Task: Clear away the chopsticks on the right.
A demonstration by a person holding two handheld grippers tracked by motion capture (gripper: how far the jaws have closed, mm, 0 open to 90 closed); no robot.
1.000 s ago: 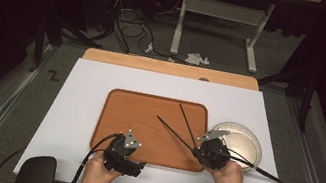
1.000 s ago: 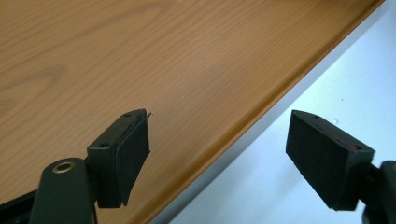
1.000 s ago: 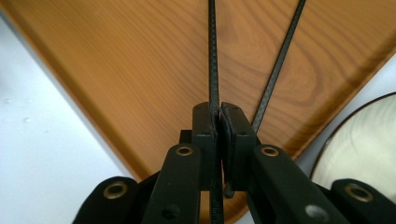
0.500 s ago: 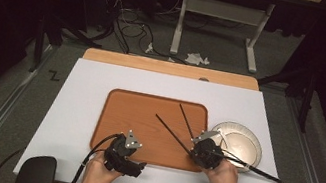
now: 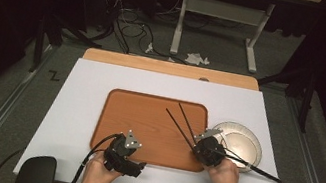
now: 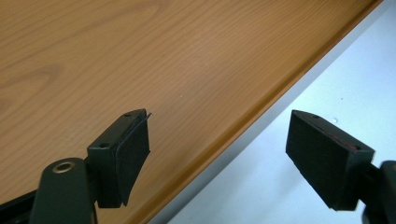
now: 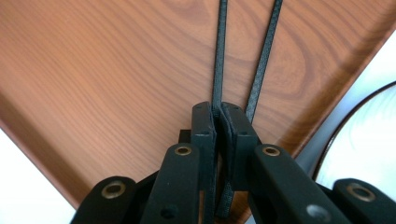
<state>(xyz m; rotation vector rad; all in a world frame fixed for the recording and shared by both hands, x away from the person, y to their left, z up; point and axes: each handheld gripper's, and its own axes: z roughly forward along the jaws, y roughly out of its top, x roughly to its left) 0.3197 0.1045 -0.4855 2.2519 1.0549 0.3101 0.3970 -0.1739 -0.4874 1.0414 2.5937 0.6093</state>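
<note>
Two long black chopsticks (image 5: 181, 122) lie slanted above the right part of the brown wooden tray (image 5: 146, 119). My right gripper (image 5: 200, 144) is shut on them near their middle, and its jaws have just been closing a little. In the right gripper view one chopstick (image 7: 219, 56) runs straight between the pads of the right gripper (image 7: 219, 109). The other chopstick (image 7: 264, 60) passes beside the right jaw. My left gripper (image 5: 131, 159) rests at the tray's front edge. In its own view, the left gripper (image 6: 219, 144) is open, with nothing between its jaws.
A round white plate (image 5: 243, 141) sits on the white table top (image 5: 77, 107) just right of the tray, under the chopsticks' rear ends. A dark object (image 5: 38, 171) lies at the table's front left corner. A wooden board (image 5: 170, 68) borders the far edge.
The far ends of the two chopsticks have drawn closer together, and the right hand has shifted slightly. The left gripper has stayed put.
</note>
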